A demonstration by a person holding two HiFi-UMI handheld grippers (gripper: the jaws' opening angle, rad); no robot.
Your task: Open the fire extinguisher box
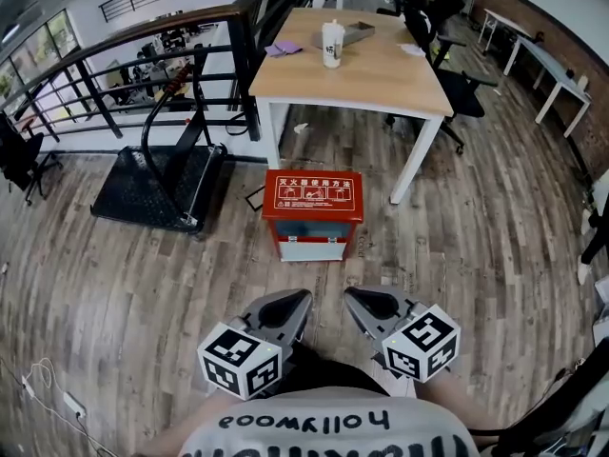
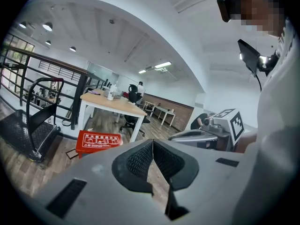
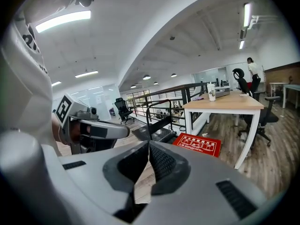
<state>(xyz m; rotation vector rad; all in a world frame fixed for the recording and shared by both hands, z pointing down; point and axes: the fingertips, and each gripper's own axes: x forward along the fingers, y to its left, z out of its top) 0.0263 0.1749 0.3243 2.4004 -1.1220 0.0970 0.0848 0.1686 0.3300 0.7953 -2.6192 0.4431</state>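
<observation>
- Fire extinguisher box (image 1: 312, 212) stands on the wooden floor (image 1: 105, 284), which fills most of the head view. The box is on its own on the planks, with nothing resting on it.
- Beyond it is a tabletop (image 1: 381, 79) on white legs. The box sits just in front of the near left leg, outside the table's footprint.
- To the box's left, near but apart, a black platform trolley (image 1: 157, 187) lies flat with its handle raised.
- The box has a red lid with white printed instructions and a pale front panel that faces the person. Its long axis runs left to right across the head view. No latch or hinge can be made out, so I can only guess that the lid lifts from the near edge.
- The left tool (image 1: 303, 299) has its jaws pressed together with nothing between them. The box lies ahead of it and well apart.
- The right tool (image 1: 352, 297) is also closed and empty. Both tools angle inward, so each gripper view shows the box off to the outer side of its jaws.
- The box lies almost on the midline between the tools, slightly towards the left one, so I judge neither hand much nearer. Both need to go forward and down.
- A white cup (image 1: 332, 44) stands on the tabletop and plays no part here.
</observation>
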